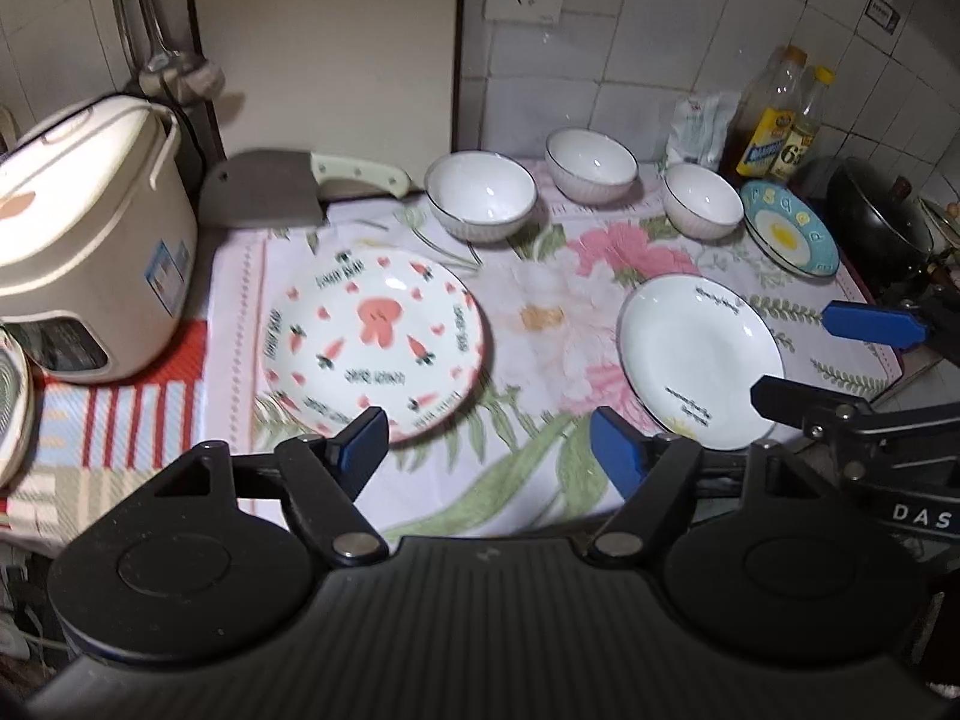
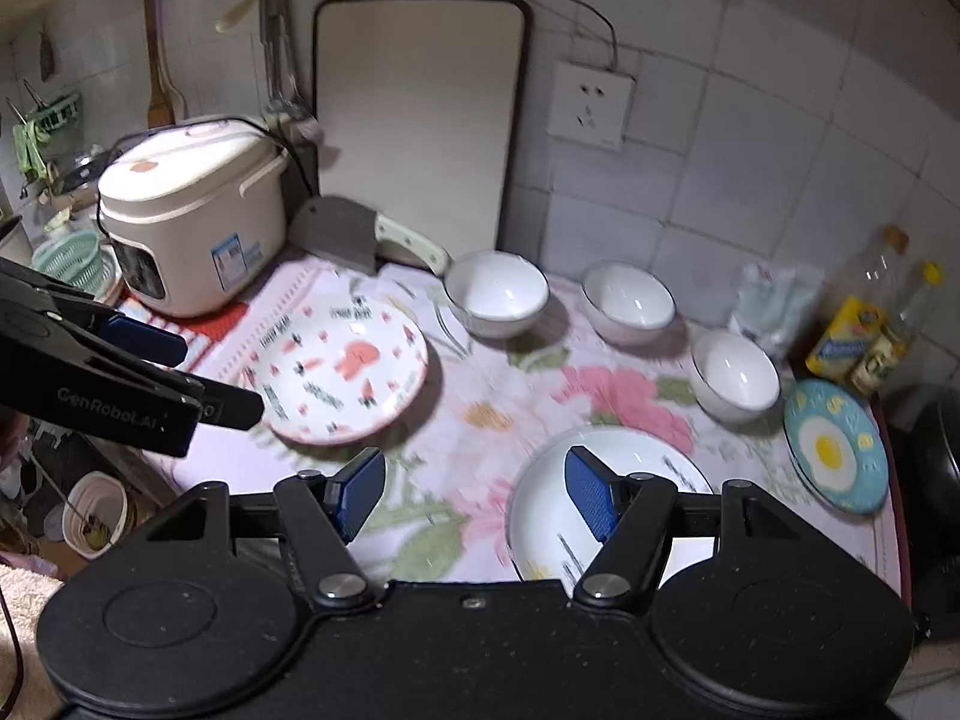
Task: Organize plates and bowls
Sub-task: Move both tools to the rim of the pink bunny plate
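On a floral cloth lie a carrot-and-rabbit plate, a plain white plate and a blue egg plate. Three white bowls stand behind: left, middle, right. My left gripper is open and empty, above the cloth's front edge between the two plates. My right gripper is open and empty, its right finger over the white plate. Each gripper shows in the other view, the right one, the left one.
A rice cooker stands at the left, a cleaver and an upright cutting board behind. Oil bottles and a black wok are at the right. A colander sits far left.
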The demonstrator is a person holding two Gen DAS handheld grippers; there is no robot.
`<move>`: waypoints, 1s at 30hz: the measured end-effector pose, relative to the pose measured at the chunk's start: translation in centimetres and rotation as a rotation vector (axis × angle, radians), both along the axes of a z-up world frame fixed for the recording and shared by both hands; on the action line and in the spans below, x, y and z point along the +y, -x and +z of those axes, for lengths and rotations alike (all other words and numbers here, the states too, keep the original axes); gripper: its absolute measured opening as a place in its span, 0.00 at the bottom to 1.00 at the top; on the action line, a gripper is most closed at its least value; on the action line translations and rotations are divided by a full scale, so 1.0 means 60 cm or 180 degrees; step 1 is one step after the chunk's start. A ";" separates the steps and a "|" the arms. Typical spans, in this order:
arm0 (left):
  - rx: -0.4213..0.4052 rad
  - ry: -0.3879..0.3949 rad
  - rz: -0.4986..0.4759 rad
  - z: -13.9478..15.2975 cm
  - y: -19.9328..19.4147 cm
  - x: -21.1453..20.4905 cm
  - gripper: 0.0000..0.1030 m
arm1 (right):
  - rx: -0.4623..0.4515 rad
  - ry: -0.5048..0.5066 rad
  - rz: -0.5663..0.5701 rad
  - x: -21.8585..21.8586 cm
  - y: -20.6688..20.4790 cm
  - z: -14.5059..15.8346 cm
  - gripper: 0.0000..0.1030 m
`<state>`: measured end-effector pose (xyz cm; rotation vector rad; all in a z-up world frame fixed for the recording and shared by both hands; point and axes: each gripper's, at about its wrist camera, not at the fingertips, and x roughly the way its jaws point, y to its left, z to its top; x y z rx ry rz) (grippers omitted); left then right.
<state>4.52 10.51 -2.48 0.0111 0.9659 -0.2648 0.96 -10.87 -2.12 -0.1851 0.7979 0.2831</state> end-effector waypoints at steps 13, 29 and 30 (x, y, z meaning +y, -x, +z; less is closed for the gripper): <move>-0.0042 0.0090 0.0102 -0.019 -0.063 0.092 0.74 | -0.0348 -0.0483 0.0117 0.067 -0.054 -0.033 0.69; 0.0067 0.0091 0.0488 -0.184 -0.183 0.136 0.74 | -0.0085 -0.0867 0.0065 0.100 -0.209 -0.218 0.70; 0.0075 0.0089 0.0520 -0.192 -0.187 0.138 0.74 | -0.0036 -0.0885 0.0050 0.099 -0.217 -0.231 0.70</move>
